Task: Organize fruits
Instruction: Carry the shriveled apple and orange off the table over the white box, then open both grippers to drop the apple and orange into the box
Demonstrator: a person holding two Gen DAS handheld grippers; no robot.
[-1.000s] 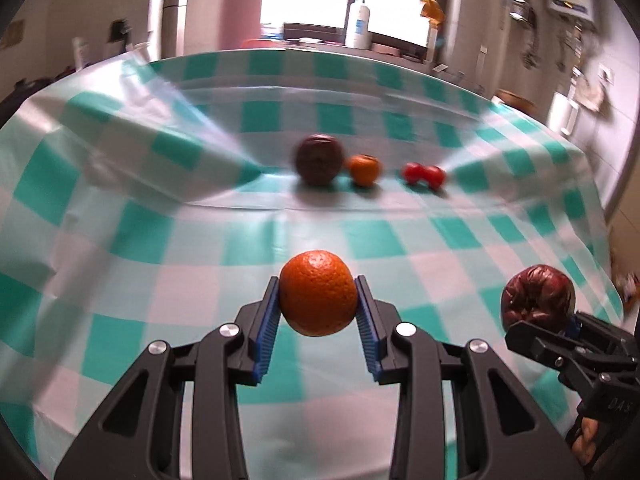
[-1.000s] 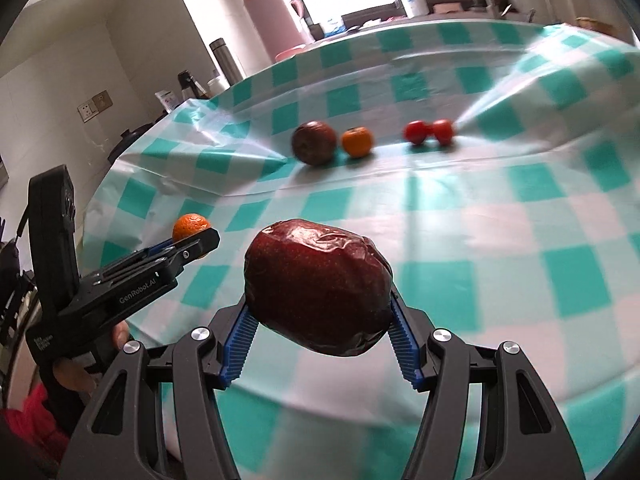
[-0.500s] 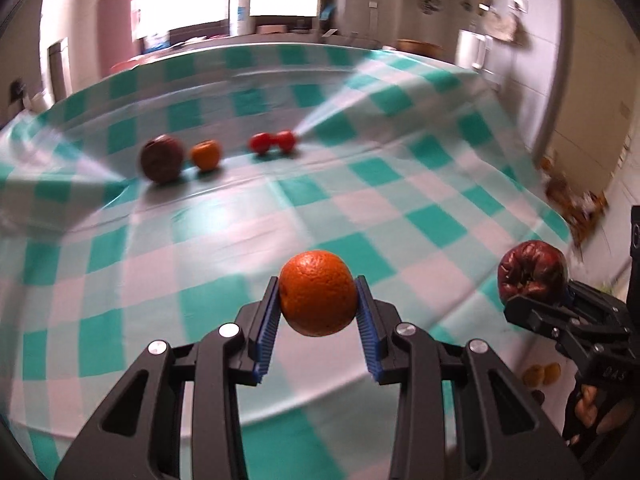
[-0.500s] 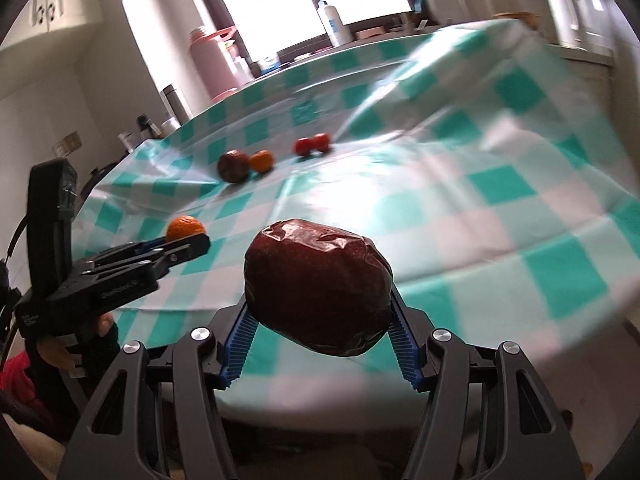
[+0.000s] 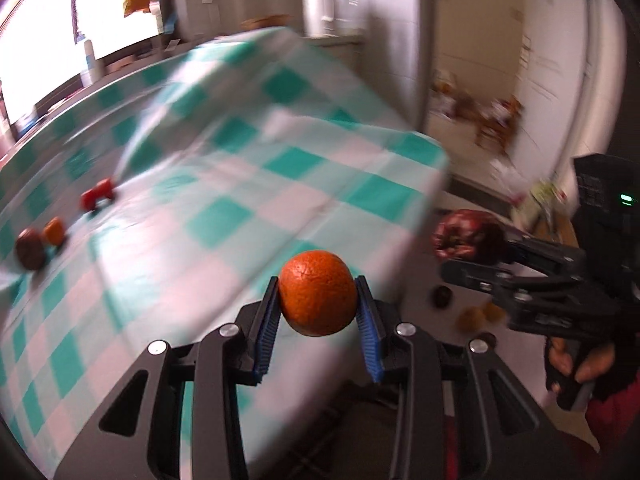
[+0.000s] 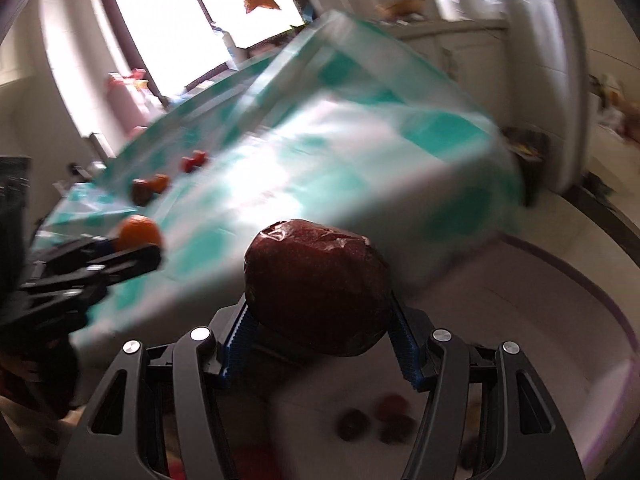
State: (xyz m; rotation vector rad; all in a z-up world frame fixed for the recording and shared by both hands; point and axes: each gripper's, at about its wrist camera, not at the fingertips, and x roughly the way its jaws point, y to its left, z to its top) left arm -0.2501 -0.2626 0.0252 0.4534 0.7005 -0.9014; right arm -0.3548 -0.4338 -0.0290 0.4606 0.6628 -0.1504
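Observation:
My left gripper [image 5: 318, 310] is shut on an orange [image 5: 317, 293], held over the near right corner of the checked tablecloth [image 5: 224, 184]. The right gripper [image 6: 318, 312] is shut on a dark red wrinkled fruit [image 6: 316, 286], out past the table's corner. Each gripper shows in the other's view: the right one [image 5: 472, 256] with its fruit [image 5: 464, 236], the left one [image 6: 136, 248] with its orange [image 6: 138, 232]. On the cloth lie a dark fruit [image 5: 29, 249], a small orange [image 5: 53, 231] and two red fruits [image 5: 98, 196]. Both views are blurred.
Below the right gripper lies a white round tray [image 6: 560, 320] with a purple rim, holding several dark and red fruits [image 6: 376, 420]. More fruits [image 5: 476, 314] show low in the left wrist view. A person's hand [image 5: 576, 364] grips the right tool. Clutter lies by the far wall [image 5: 488, 116].
Both grippers have swung right and a little down, off the table's middle to its right corner, rolling as they went. Each keeps its fruit. The tray with fruits has come into view.

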